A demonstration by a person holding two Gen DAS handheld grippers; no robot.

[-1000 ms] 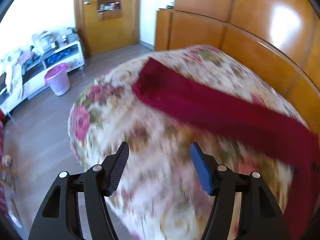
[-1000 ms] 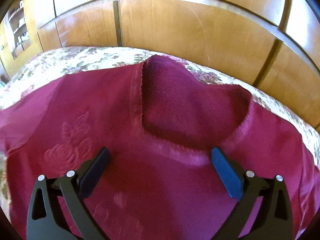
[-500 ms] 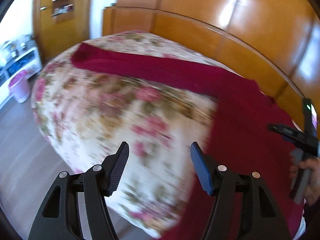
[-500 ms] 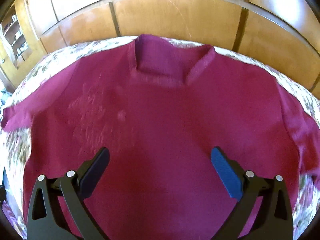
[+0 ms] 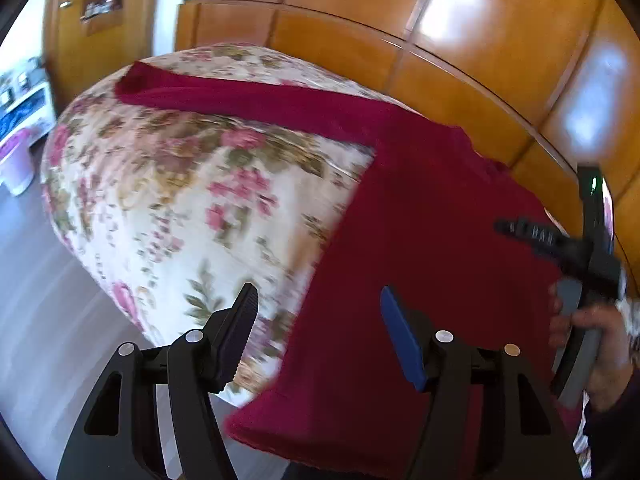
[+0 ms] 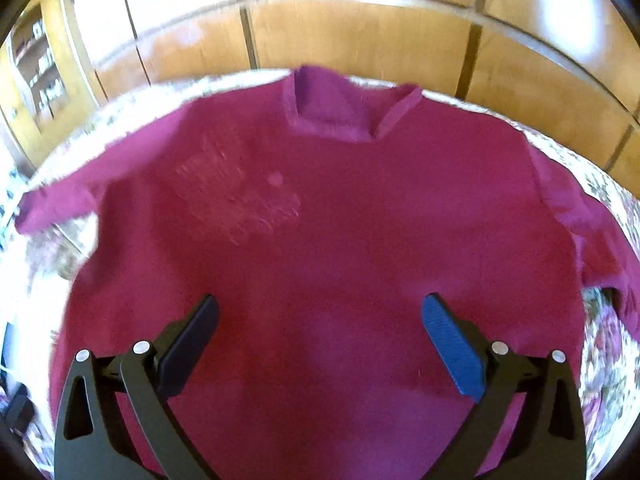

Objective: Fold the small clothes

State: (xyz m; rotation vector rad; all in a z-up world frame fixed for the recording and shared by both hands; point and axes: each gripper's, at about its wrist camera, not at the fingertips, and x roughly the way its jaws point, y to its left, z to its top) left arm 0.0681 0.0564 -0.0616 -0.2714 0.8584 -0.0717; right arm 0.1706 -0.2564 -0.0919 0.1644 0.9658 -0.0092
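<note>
Wood-panelled wardrobe wall (image 6: 360, 44) behind a bed (image 5: 168, 200) under a floral cover. Left gripper (image 5: 316, 336) released, jaws apart, empty, poised over the hem corner. Right gripper (image 6: 320, 344) likewise spread wide, gripping nothing, above the lower body. Crimson sweater (image 6: 340, 240) spread flat, front up, on the bed: collar at 12 o'clock, hem at 6, sleeves out toward 9 and 3. Probably soft, light, limp knit; best pinched at hem corners, shoulders or cuffs.

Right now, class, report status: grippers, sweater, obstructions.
Left gripper open, right gripper open, both empty. Red sweater spread flat on floral bedspread, unfolded. Nothing on it.
</note>
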